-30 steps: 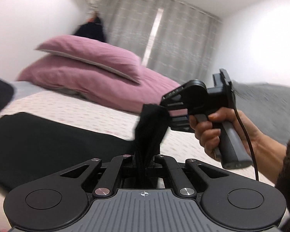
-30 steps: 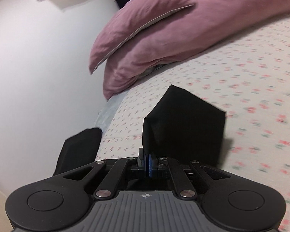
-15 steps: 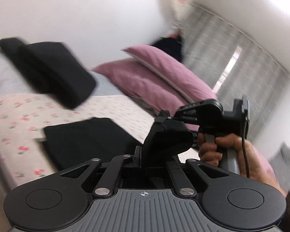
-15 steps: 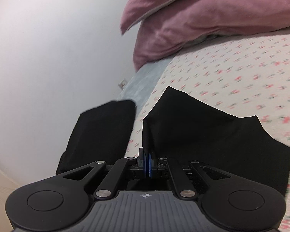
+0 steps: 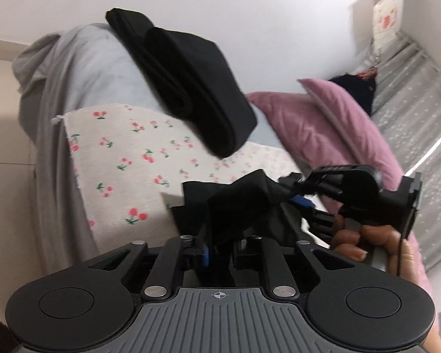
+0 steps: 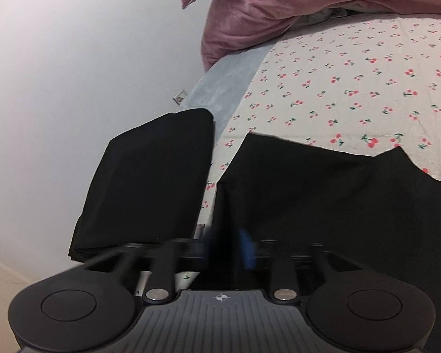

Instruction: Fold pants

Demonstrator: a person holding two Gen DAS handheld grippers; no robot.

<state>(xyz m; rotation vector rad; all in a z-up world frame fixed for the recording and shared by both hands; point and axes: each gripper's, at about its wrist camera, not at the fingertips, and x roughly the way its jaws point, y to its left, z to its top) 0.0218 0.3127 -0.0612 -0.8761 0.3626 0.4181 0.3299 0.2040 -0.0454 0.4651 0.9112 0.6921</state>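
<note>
The left gripper (image 5: 220, 253) was matte black, with a ribbed grey housing marked by a small crosshair, two round black caps at its corners, silver screw heads on its linkage bars and blue finger pads. The right gripper (image 6: 226, 250) looked the same. Seen from the left wrist, it had a pistol-style handle and a thin black cable.
</note>
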